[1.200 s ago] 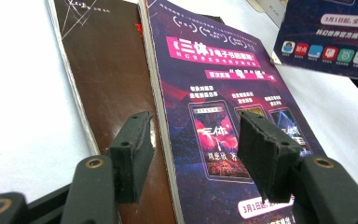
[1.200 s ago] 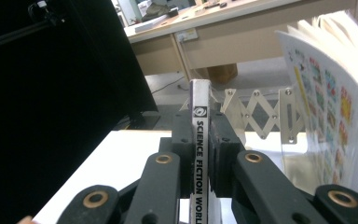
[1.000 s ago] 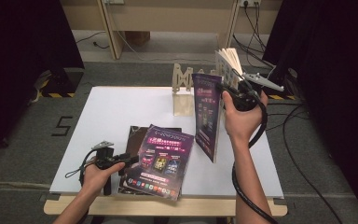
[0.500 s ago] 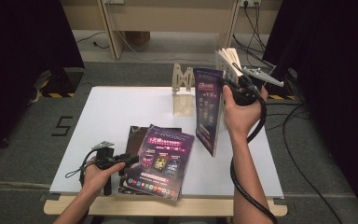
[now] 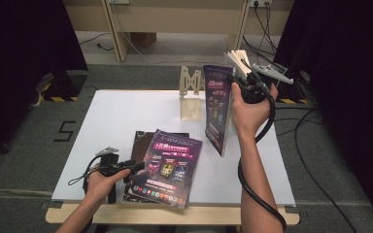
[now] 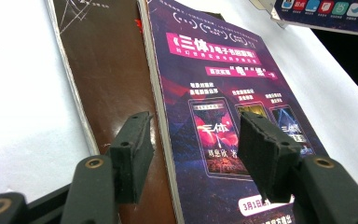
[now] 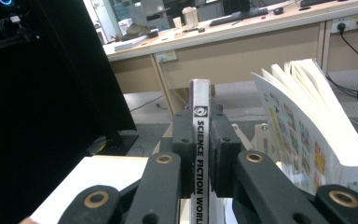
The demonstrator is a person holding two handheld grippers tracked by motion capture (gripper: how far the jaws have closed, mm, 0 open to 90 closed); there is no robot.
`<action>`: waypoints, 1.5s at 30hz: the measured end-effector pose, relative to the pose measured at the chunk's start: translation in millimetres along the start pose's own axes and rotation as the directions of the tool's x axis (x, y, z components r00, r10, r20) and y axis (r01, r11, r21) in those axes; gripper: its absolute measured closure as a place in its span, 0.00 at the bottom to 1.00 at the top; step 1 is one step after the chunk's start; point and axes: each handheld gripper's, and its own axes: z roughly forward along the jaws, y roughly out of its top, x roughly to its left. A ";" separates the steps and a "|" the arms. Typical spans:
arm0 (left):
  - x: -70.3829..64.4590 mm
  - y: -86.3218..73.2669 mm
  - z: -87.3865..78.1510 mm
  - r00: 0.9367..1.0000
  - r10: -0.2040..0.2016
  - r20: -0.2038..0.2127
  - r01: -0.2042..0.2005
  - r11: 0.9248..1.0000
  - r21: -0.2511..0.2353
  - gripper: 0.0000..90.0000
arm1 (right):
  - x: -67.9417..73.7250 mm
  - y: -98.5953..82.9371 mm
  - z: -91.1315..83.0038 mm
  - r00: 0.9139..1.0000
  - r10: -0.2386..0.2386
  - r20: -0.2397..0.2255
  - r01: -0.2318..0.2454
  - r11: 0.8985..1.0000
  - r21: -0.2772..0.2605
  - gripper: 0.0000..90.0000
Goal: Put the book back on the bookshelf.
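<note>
while the right hand-held gripper (image 7: 200, 154) clenches the upright purple magazine's (image 5: 218, 109) spine at two o'clock, it could slip; left hand-held gripper (image 6: 191, 140) rests released over the flat purple magazine (image 6: 223, 121).

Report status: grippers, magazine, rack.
Right gripper shut on magazine, upright above table. Left gripper open over magazine stack. Wooden rack unobstructed.

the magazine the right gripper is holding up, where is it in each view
High view: the held magazine stands upright, right of centre, at the right gripper.
Left gripper view: its lower edge shows at the top right corner.
Right gripper view: its spine stands at centre between the shut jaws.
Shared landmark: the white table.
</note>
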 end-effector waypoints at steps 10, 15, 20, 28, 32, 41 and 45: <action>0.0 -0.9 1.6 1.000 0.001 -0.001 -0.001 1.000 0.005 0.49 | 0.0 6.3 7.5 1.000 -0.008 0.021 0.008 1.000 -0.009 0.93; 0.3 -1.2 1.6 1.000 0.000 -0.001 0.000 1.000 0.005 0.49 | -1.5 8.3 12.5 0.999 -0.008 0.034 0.008 1.000 -0.004 0.93; 0.3 -1.5 1.8 1.000 0.005 -0.005 -0.005 1.000 0.008 0.49 | -0.6 11.2 17.2 0.999 -0.009 0.042 0.010 1.000 -0.014 0.93; 0.0 -3.0 3.2 1.000 0.004 0.002 -0.004 1.000 0.014 0.49 | -0.1 16.4 27.2 0.998 -0.026 0.056 0.026 1.000 -0.007 0.93; -0.1 -2.8 3.4 1.000 0.003 0.003 -0.003 1.000 0.014 0.49 | 0.5 17.9 32.3 0.998 -0.024 0.065 0.024 1.000 -0.005 0.93; 1.0 -3.0 3.0 1.000 0.000 0.003 0.000 1.000 0.011 0.49 | 0.5 22.1 42.3 0.996 -0.031 0.088 0.032 0.999 -0.010 0.93; 1.2 -2.9 2.8 1.000 -0.004 0.002 0.004 1.000 0.011 0.49 | 0.0 23.2 46.0 0.995 -0.033 0.092 0.034 0.999 -0.008 0.93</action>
